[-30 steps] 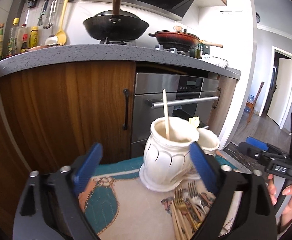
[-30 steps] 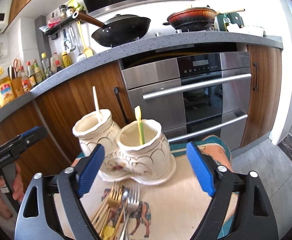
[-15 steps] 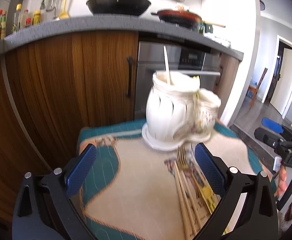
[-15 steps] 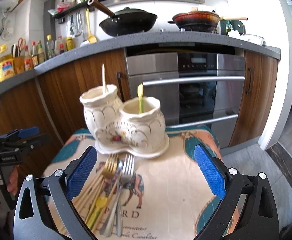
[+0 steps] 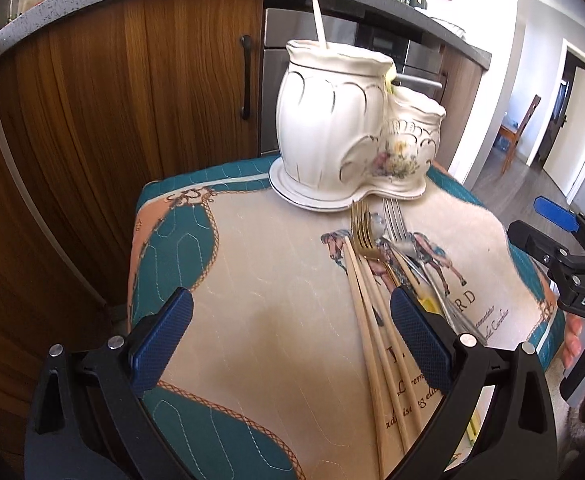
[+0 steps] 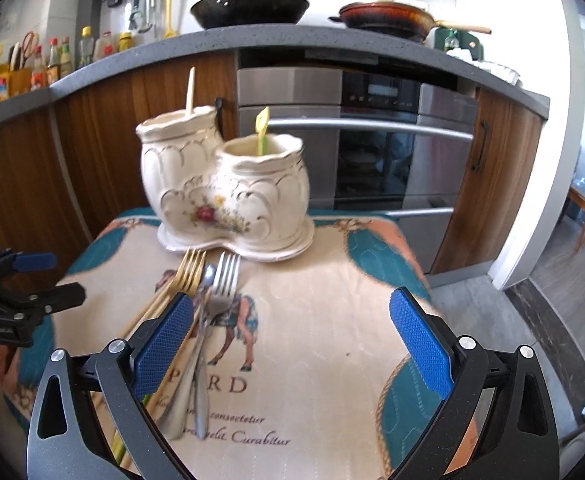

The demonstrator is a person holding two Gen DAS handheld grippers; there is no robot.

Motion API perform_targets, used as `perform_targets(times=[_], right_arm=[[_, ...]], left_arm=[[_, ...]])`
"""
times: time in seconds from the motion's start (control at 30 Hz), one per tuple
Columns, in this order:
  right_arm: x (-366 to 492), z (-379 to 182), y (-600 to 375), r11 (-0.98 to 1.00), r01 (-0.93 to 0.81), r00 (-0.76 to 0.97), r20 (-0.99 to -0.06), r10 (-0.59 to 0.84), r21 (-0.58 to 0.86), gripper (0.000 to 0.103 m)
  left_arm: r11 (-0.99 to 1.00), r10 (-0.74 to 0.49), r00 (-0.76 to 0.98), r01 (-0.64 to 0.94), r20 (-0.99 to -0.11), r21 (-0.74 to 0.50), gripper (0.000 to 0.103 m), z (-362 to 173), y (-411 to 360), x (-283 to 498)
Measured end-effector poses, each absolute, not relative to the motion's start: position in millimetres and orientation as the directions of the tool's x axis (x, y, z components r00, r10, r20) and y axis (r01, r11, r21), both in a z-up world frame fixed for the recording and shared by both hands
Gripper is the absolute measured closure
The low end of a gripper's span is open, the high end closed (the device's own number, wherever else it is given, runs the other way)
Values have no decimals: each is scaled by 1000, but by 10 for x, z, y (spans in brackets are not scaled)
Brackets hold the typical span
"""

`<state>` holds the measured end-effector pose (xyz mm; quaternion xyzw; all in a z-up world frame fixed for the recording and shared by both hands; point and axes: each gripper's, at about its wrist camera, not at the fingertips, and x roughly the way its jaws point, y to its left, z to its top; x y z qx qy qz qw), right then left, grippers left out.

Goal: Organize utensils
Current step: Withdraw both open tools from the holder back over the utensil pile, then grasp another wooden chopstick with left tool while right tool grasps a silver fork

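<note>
Both our claws hang spread and empty — left claw (image 5: 290, 336), right claw (image 6: 290, 334) — over the utensil pile (image 6: 196, 300) lying in front of the ceramic holder (image 6: 228, 196). We'd likely pinch several tangled pieces together — or nudge the holder.

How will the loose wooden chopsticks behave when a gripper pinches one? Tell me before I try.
The chopsticks look thin, straight and rigid, so one should stay stiff and feel light. They lie pressed together beside the gold fork on the flat cloth, so the open left gripper may catch several at once. Their smooth, slim shafts could roll or pivot between the pads.
</note>
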<state>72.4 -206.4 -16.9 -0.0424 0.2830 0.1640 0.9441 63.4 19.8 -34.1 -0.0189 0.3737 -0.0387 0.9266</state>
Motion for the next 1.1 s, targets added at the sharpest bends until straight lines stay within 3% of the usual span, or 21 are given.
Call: perform_targets(times=[0.3,0.5,0.57,0.8,0.97,1.1], right_arm=[[780,-292,-2010,926,-369,718,-611,334,74,5],[811,-368,-1961,921,-383,690,-643,332,65,5],[824,-395,-1965,921,-382,681,-653,332,71,5],[827,-426,-1948,920,-386,666,-667,333,73,5],[836,-442,-1906,919,-388,656,-680,327,68,6],[899,-447,-1832,914,-397,629,-702,335,80,7]], left_arm=[[991,-28,672,116,-740,67,6,-532,3,644],[987,-36,638,142,-769,72,8,-597,-43,637],[985,-33,627,152,-778,81,18,-617,-66,639],[982,-61,601,181,-797,61,35,-653,-128,628],[978,-107,574,208,-812,18,63,-651,-193,691],[978,-140,550,209,-824,-28,74,-650,-188,780]])
